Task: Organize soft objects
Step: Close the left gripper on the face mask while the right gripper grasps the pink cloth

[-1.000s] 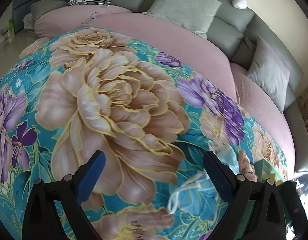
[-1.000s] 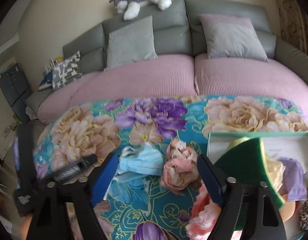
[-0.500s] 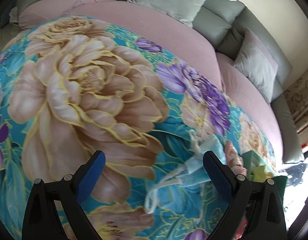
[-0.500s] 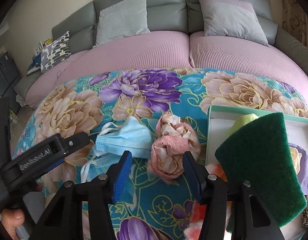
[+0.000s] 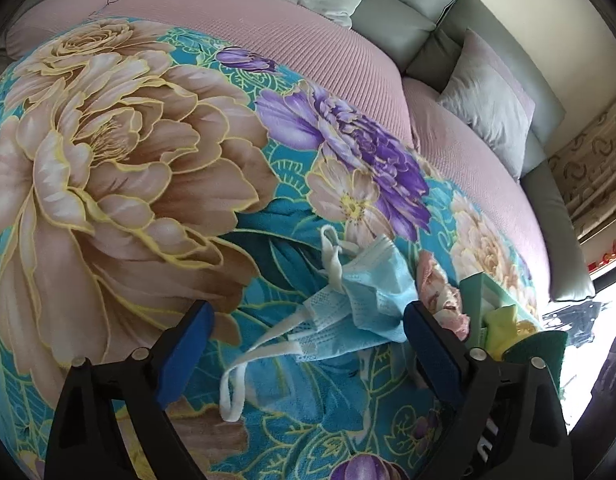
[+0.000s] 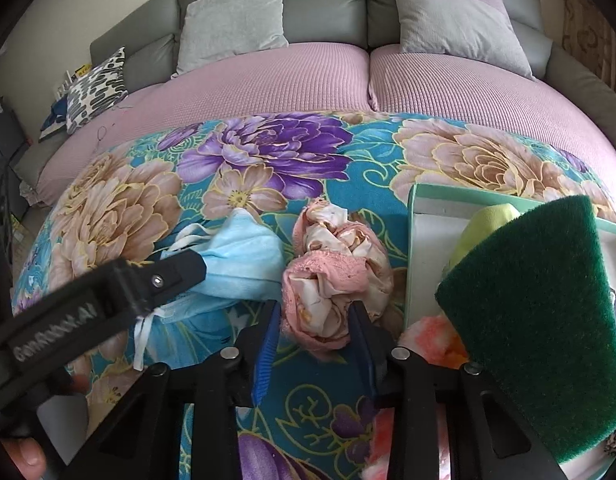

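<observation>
A crumpled pink cloth (image 6: 331,276) lies on the floral blanket (image 6: 120,200). My right gripper (image 6: 313,330) has its jaws closing, and both blue pads touch the near end of the bundle. A light blue face mask (image 6: 244,256) lies just left of the cloth, its white straps trailing toward me. My left gripper (image 5: 306,334) hovers over the mask (image 5: 363,300) with wide jaws that are closing a little. The straps lie between its fingers and the pads touch nothing. One left finger (image 6: 180,272) shows over the mask in the right wrist view.
A mint-green tray (image 6: 413,240) sits right of the cloth with a dark green scouring pad (image 6: 539,320) and a yellow sponge (image 6: 487,224) in it. An orange-pink fluffy item (image 6: 431,332) lies by its near corner. Grey cushions (image 6: 232,12) line the sofa back.
My right gripper sank toward the pink cloth and its jaws narrowed around it. My left gripper moved toward the mask, which now lies ahead between its fingers.
</observation>
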The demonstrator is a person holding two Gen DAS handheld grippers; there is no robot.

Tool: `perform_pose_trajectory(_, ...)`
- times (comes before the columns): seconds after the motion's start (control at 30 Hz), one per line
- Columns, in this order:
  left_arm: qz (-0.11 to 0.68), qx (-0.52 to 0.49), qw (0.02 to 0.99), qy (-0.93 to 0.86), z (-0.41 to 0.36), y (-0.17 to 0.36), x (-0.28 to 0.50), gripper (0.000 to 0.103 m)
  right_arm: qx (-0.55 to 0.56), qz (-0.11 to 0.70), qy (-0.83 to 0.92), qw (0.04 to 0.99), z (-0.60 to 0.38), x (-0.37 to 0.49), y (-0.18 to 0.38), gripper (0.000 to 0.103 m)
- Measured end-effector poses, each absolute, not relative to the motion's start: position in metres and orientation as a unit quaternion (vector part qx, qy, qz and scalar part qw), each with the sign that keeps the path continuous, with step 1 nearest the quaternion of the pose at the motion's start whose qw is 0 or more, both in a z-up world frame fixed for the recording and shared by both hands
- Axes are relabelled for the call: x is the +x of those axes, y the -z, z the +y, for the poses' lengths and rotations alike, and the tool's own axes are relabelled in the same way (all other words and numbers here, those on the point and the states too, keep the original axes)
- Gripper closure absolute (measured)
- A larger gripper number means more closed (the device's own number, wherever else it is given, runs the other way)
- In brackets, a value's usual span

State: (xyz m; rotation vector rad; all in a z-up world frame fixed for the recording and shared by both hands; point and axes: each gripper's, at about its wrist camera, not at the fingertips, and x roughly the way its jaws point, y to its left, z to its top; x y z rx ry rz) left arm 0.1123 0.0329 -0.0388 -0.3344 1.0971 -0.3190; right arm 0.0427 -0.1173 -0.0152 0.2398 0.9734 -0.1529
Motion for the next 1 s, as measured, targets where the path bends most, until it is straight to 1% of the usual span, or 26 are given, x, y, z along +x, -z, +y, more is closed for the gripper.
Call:
perform_pose_trajectory(0.03,0.517,-0.151,0.83,0.148,0.032,0.039,0.112,0.013,0.116,0.466,0.074,0.874,-0.118,0.043,0.016,0.068)
perform_pose_trajectory(0.1,0.516,-0.145,0.831,0.147,0.03,0.038,0.111,0.024,0.117,0.466,0.075,0.874,-0.119,0.043,0.017,0.069)
perform_pose_trajectory(0.13,0.516,-0.143,0.831,0.151,0.029,0.038,0.111,0.027,0.116,0.466,0.076,0.874,-0.119,0.043,0.017,0.07)
perform_pose_trajectory(0.2,0.518,-0.138,0.828,0.162,0.024,0.038,0.11,0.039,0.116,0.468,0.076,0.873,-0.119,0.044,0.019,0.072)
perform_pose_trajectory(0.23,0.519,-0.134,0.827,0.168,0.021,0.038,0.109,0.041,0.115,0.469,0.075,0.872,-0.119,0.044,0.02,0.072)
perform_pose_trajectory(0.3,0.521,-0.127,0.825,0.177,0.015,0.039,0.108,0.051,0.115,0.47,0.075,0.872,-0.119,0.044,0.02,0.072)
perform_pose_trajectory(0.37,0.523,-0.125,0.823,0.184,0.01,0.04,0.107,0.055,0.118,0.469,0.074,0.872,-0.12,0.043,0.02,0.074)
perform_pose_trajectory(0.43,0.523,-0.126,0.822,0.186,0.008,0.041,0.107,0.062,0.122,0.469,0.074,0.872,-0.121,0.043,0.02,0.074)
perform_pose_trajectory(0.5,0.522,-0.124,0.823,0.184,0.007,0.041,0.106,0.074,0.125,0.468,0.073,0.872,-0.122,0.043,0.021,0.075)
perform_pose_trajectory(0.6,0.519,-0.126,0.825,0.186,0.008,0.04,0.105,0.081,0.13,0.467,0.072,0.872,-0.123,0.042,0.021,0.078)
perform_pose_trajectory(0.7,0.514,-0.13,0.827,0.187,0.008,0.038,0.105,0.085,0.134,0.465,0.07,0.872,-0.124,0.042,0.02,0.083)
perform_pose_trajectory(0.77,0.511,-0.137,0.828,0.188,0.009,0.037,0.105,0.087,0.138,0.462,0.07,0.873,-0.126,0.041,0.02,0.089)
perform_pose_trajectory(1.0,0.503,-0.141,0.832,0.188,0.01,0.034,0.104,0.089,0.154,0.456,0.071,0.874,-0.13,0.039,0.019,0.096)
